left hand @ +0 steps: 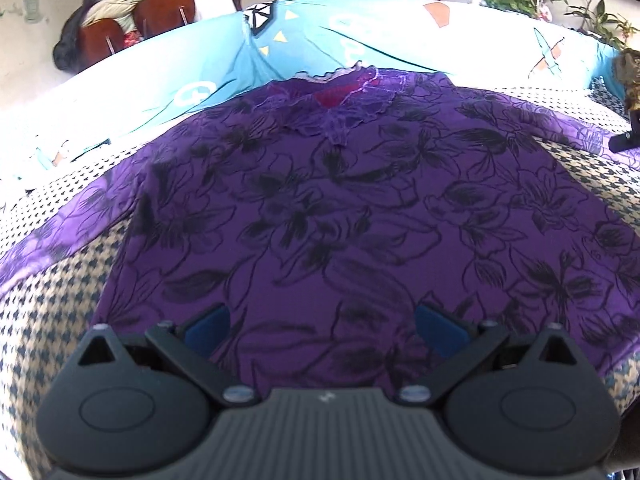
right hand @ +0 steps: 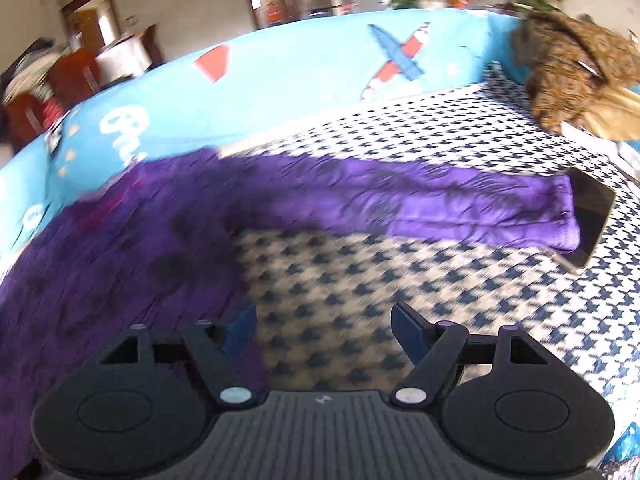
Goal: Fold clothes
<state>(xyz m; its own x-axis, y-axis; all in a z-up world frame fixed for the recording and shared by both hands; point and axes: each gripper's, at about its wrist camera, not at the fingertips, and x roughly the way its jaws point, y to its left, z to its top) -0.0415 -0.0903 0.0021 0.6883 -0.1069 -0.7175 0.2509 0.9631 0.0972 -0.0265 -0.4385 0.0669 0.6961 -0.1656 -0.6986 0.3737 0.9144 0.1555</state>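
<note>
Your left gripper (left hand: 322, 330) and right gripper (right hand: 324, 330) hover with jaws apart and empty, since the purple shirt (left hand: 340, 208) lies spread flat mid-frame for folding.

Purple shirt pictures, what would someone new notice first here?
The purple flowered shirt lies spread flat on the houndstooth cover, collar toward the turquoise cartoon-print backrest. Its right sleeve stretches out to a dark phone-like slab. A brown patterned garment is heaped in the far corner.
</note>
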